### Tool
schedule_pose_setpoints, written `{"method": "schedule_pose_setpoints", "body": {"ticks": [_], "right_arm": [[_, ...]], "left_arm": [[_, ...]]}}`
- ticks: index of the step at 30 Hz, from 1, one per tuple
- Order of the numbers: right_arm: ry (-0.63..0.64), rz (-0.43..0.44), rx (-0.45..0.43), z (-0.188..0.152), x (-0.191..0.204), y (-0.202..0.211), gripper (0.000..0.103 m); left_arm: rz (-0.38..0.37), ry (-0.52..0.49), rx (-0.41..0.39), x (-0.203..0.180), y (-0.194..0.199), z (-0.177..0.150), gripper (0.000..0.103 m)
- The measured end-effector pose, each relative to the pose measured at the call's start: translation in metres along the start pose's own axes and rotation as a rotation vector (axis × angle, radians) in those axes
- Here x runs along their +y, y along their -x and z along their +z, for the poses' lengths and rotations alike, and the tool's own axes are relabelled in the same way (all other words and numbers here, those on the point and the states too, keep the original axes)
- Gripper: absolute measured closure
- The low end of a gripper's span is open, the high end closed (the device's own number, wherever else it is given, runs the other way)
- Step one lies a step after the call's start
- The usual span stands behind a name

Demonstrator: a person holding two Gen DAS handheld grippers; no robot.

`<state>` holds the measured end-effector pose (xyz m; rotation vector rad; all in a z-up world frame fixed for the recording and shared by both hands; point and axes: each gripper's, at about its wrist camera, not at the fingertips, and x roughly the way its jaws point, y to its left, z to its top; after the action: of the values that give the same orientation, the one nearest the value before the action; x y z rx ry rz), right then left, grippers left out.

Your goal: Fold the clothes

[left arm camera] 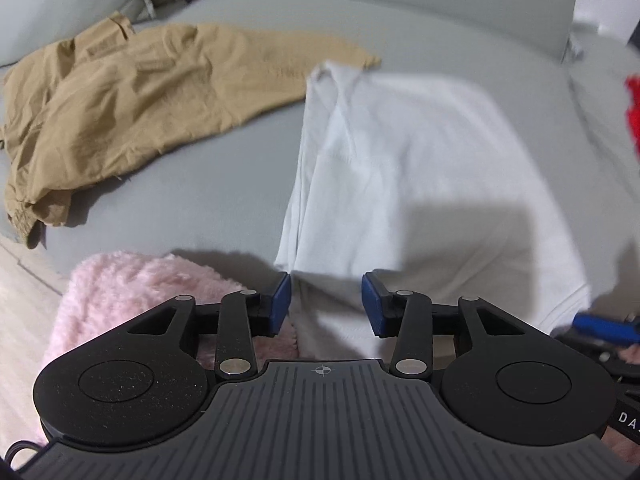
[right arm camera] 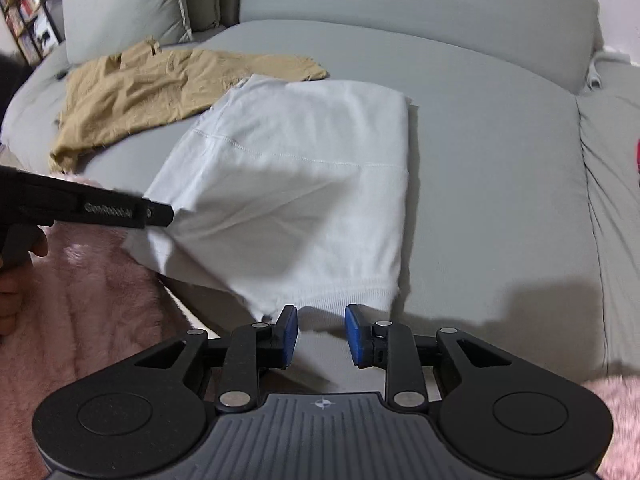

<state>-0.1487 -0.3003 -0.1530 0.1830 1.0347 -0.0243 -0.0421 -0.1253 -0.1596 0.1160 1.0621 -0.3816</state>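
Observation:
A white garment [left arm camera: 420, 168] lies folded lengthwise on a grey sofa seat [left arm camera: 208, 192]; it also shows in the right wrist view [right arm camera: 296, 184]. My left gripper [left arm camera: 326, 304] is open, its blue pads either side of the garment's near left corner. My right gripper [right arm camera: 321, 334] is open at the ribbed hem of the near right corner. The left gripper also shows from the side in the right wrist view [right arm camera: 160, 214], touching the garment's left edge. Neither gripper is closed on the cloth.
Tan trousers [left arm camera: 120, 100] lie crumpled at the sofa's back left, also in the right wrist view [right arm camera: 152, 88]. A pink fluffy blanket [right arm camera: 80, 300] covers the near edge. A grey cushion [right arm camera: 124, 4] leans at back left. Something red [left arm camera: 634, 108] sits at far right.

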Motion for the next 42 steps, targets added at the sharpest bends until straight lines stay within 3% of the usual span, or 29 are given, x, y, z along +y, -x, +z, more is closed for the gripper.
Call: {"method": "schedule_pose_setpoints", "body": {"ticks": [4, 7, 8, 9, 10, 16, 20, 23, 27, 30, 35, 38, 42], "right_arm": [[-0.063, -0.029, -0.093, 0.011, -0.008, 0.005, 0.068], [-0.098, -0.036, -0.145, 0.029, -0.014, -0.007, 0.07], [-0.096, -0.037, -0.16, 0.035, -0.016, -0.01, 0.074], [-0.092, -0.04, -0.173, 0.039, -0.018, -0.013, 0.092], [-0.073, -0.057, -0.186, 0.051, -0.021, -0.022, 0.1], [-0.028, -0.026, -0.224, 0.097, -0.031, -0.072, 0.099], [0.041, 0.003, -0.241, 0.105, -0.027, -0.097, 0.099], [0.08, -0.043, -0.184, 0.104, -0.034, -0.117, 0.099], [0.059, -0.057, -0.17, 0.099, -0.05, -0.11, 0.101], [0.076, -0.058, -0.191, 0.1, -0.061, -0.093, 0.098], [0.042, -0.039, -0.25, 0.129, -0.068, -0.093, 0.093], [0.082, -0.041, -0.238, 0.152, -0.058, -0.112, 0.093], [0.102, -0.024, -0.212, 0.168, -0.046, -0.139, 0.093]], "left_arm": [[-0.06, 0.037, -0.046, 0.004, 0.008, 0.008, 0.057], [-0.067, 0.051, -0.054, 0.005, 0.001, 0.025, 0.057], [-0.06, 0.049, -0.06, 0.004, -0.001, 0.03, 0.057], [-0.055, 0.047, -0.066, 0.004, -0.004, 0.037, 0.057], [-0.054, 0.046, -0.073, 0.003, -0.008, 0.043, 0.057], [-0.083, -0.018, -0.112, -0.023, -0.049, 0.077, 0.058], [-0.032, -0.066, -0.111, -0.028, -0.084, 0.086, 0.067], [0.023, -0.071, -0.076, -0.02, -0.104, 0.088, 0.068], [0.012, -0.065, -0.071, -0.009, -0.095, 0.092, 0.068], [-0.016, -0.045, -0.123, 0.004, -0.077, 0.096, 0.068], [-0.083, -0.07, -0.167, -0.001, -0.074, 0.116, 0.068], [-0.036, -0.142, -0.17, -0.014, -0.091, 0.129, 0.068], [0.017, -0.159, -0.156, -0.015, -0.122, 0.143, 0.07]]}}
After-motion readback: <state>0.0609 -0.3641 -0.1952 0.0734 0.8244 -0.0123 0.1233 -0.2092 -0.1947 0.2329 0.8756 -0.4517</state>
